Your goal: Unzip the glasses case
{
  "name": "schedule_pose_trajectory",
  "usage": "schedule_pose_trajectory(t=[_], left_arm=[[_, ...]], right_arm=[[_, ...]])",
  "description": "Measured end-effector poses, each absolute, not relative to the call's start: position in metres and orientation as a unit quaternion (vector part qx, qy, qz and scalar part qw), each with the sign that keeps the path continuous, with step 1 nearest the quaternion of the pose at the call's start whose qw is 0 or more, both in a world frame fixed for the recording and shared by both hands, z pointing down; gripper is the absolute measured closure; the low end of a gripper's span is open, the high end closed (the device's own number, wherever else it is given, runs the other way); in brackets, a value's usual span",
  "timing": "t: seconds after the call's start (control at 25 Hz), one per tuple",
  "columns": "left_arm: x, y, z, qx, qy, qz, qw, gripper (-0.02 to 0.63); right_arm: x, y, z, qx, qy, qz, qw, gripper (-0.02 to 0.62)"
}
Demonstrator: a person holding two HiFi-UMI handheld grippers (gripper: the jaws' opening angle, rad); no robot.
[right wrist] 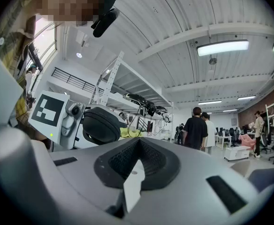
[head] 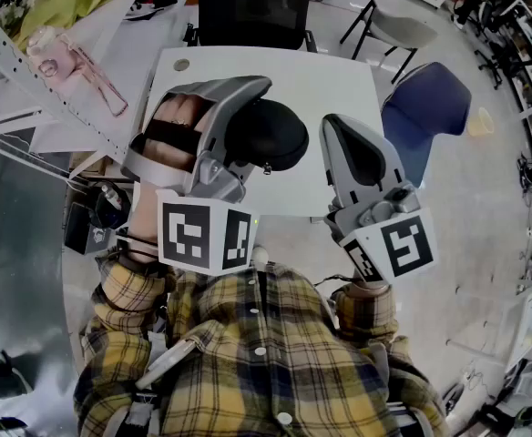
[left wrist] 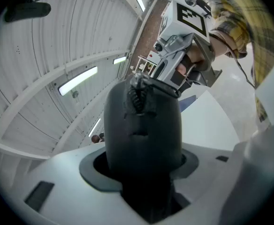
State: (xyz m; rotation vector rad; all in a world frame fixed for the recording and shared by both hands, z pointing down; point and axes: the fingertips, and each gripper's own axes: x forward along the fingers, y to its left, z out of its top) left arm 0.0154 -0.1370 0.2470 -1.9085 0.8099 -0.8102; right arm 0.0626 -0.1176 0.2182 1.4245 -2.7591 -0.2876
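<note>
My left gripper (head: 250, 116) is shut on a black oval glasses case (head: 268, 135), held up above the white table (head: 330, 76). In the left gripper view the case (left wrist: 144, 135) stands on end between the jaws. Its zip and pull (left wrist: 138, 95) are at the top end, and the zip looks closed. My right gripper (head: 339, 127) hovers just right of the case, apart from it, jaws shut with nothing in them. From the right gripper view (right wrist: 138, 144) the case (right wrist: 101, 124) shows at the left, in the left gripper (right wrist: 62, 114).
A black office chair (head: 248, 3) stands behind the table and a blue chair (head: 425, 107) to its right. Metal shelving with a pink item (head: 61, 57) runs along the left. Several people (right wrist: 195, 128) stand far off across the room.
</note>
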Motion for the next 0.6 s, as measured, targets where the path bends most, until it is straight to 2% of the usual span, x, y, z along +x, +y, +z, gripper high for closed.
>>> schedule_pose_trajectory(t=[0.6], left_arm=[[0.0139,-0.1454,0.2513,-0.769,0.330,-0.331,0.437,0.360]], right_arm=[[0.0622,-0.1200,0.2206,0.459,-0.885,-0.072,0.006,0.597]])
